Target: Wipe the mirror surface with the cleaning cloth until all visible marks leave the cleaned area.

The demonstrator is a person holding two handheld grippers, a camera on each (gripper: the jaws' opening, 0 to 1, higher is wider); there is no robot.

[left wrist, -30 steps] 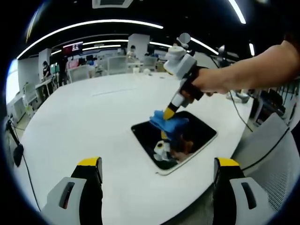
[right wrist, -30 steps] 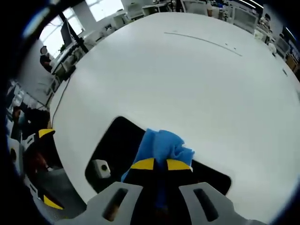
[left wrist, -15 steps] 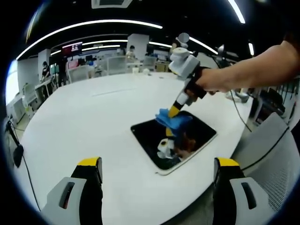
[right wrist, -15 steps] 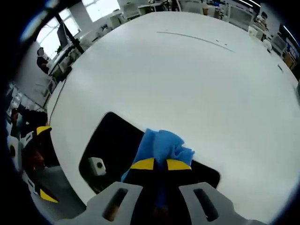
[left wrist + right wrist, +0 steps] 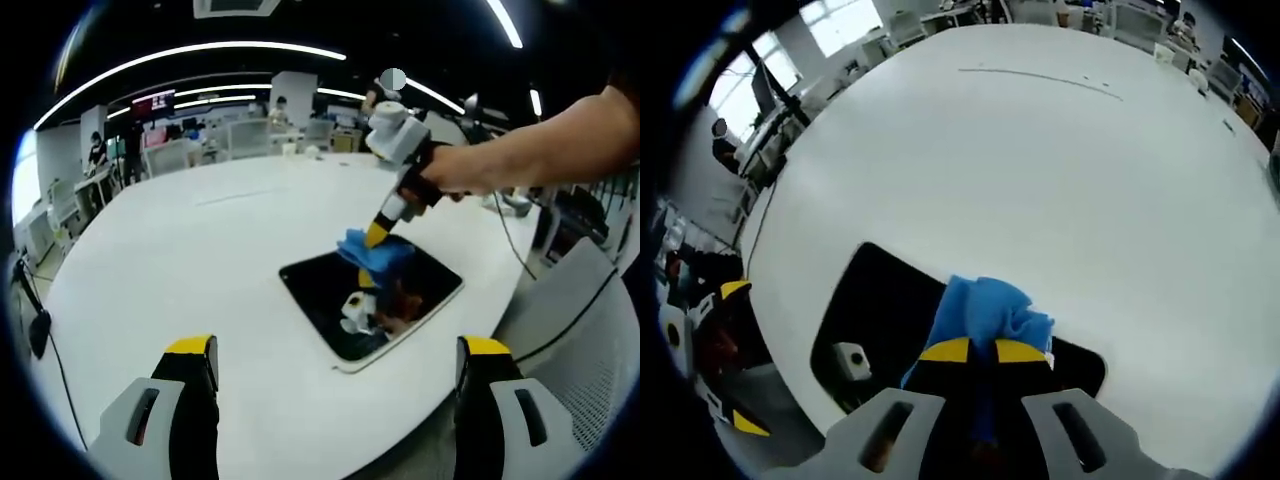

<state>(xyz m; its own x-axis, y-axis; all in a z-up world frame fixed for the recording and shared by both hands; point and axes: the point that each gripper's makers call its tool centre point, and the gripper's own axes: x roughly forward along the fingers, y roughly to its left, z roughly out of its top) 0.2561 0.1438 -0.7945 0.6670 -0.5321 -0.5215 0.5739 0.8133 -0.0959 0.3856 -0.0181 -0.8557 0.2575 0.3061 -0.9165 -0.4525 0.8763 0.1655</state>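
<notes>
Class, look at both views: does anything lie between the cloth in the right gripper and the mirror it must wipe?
Nothing visible: the right gripper presses the blue cloth directly onto the mirror.

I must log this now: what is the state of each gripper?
Left gripper: open, holding nothing.
Right gripper: closed on the cloth, over the mirror.

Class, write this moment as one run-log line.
right gripper: shut on blue cloth | cloth: on mirror far edge | left gripper: open, off the mirror | table: white
</notes>
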